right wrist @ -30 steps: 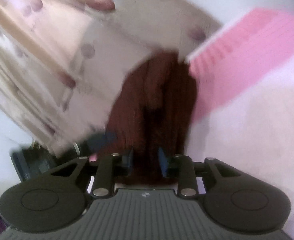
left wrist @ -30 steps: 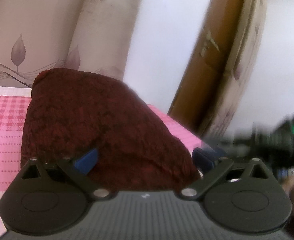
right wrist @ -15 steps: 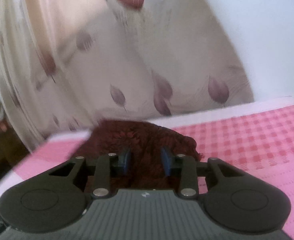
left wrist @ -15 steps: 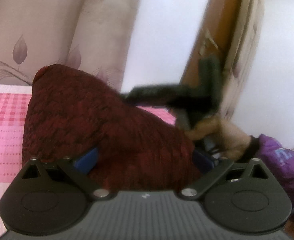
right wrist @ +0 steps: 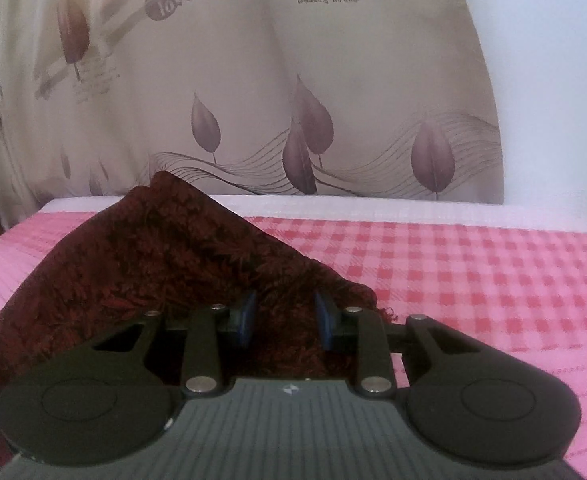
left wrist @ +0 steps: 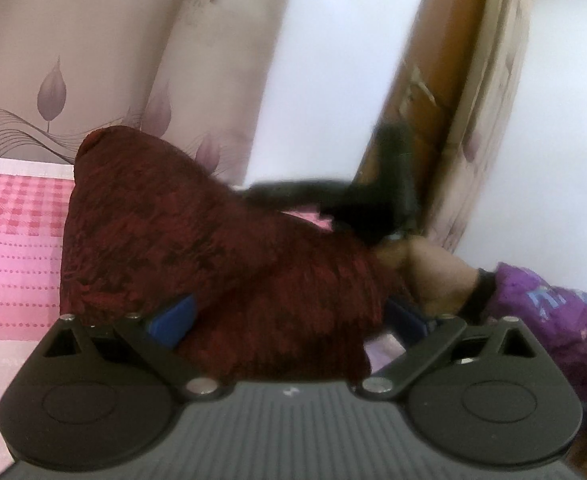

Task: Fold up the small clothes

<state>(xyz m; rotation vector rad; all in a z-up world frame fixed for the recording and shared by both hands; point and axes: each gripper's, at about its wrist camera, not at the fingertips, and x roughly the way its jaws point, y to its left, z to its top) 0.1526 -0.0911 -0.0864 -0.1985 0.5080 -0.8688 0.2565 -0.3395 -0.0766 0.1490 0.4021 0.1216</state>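
A dark red patterned cloth [left wrist: 197,248] lies heaped on the pink checked bed cover [right wrist: 473,264], rising to a peak at the back. My left gripper [left wrist: 287,318] stands open and wide, with the cloth bunched between its blue pads [left wrist: 169,320]. My right gripper [right wrist: 285,316] sits at the cloth's [right wrist: 141,264] fringed near corner. Its jaws are closing, and a fold of cloth fills the narrow gap and touches both pads. In the left wrist view the right gripper [left wrist: 357,204] is a blurred black shape over the cloth's right side, held by a hand [left wrist: 425,272].
A beige curtain [right wrist: 293,80] with leaf prints hangs behind the bed. A brown wooden post [left wrist: 421,80] stands at the right in the left wrist view. A purple sleeve [left wrist: 553,312] reaches in from the right. Bare pink cover [right wrist: 493,320] extends to the right of the cloth.
The right gripper swung in from the right, rolled upright, and settled on the cloth's near corner with its jaws narrower. The left gripper and its part of the cloth stayed put.
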